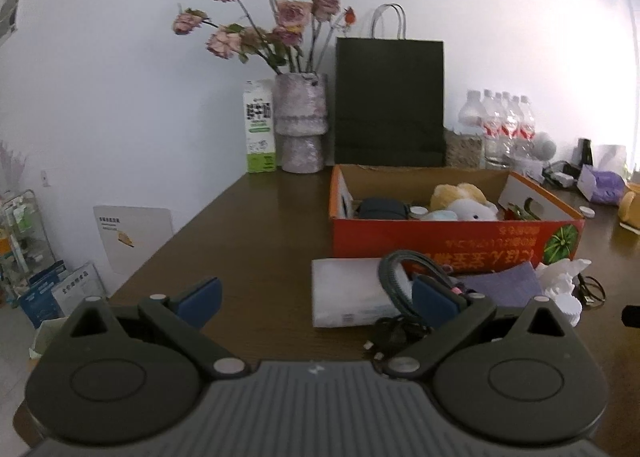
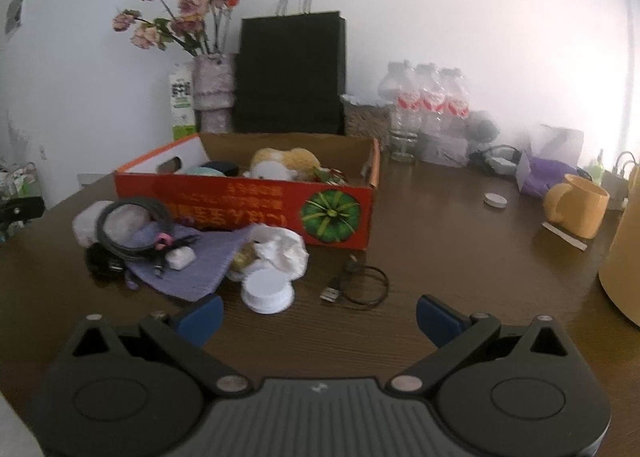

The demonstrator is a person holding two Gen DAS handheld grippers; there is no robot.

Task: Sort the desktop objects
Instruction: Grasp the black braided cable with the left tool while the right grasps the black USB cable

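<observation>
Just in front of the orange cardboard box (image 2: pixel 248 209) on the worktop (image 2: pixel 440 257), a coiled grey cable (image 2: pixel 132 229) is heaped with a purple cloth (image 2: pixel 192 261). Both are judged light and floppy; the cable is best pinched across its bundled loops. The fingers of the left gripper (image 1: pixel 316 297) and right gripper (image 2: pixel 320 313) are spread and empty.

A lived-in home room. Dried roses in a vase (image 1: pixel 301 125), a milk carton (image 1: pixel 259 126), a yellow mug (image 2: pixel 576 210) crowd the wooden table (image 1: pixel 248 233).

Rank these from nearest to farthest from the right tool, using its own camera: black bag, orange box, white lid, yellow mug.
1. White lid, just ahead of the right tool, left of centre.
2. Orange box, mid-table, left.
3. Yellow mug, far right; close to the box in depth.
4. Black bag, against the wall.
</observation>
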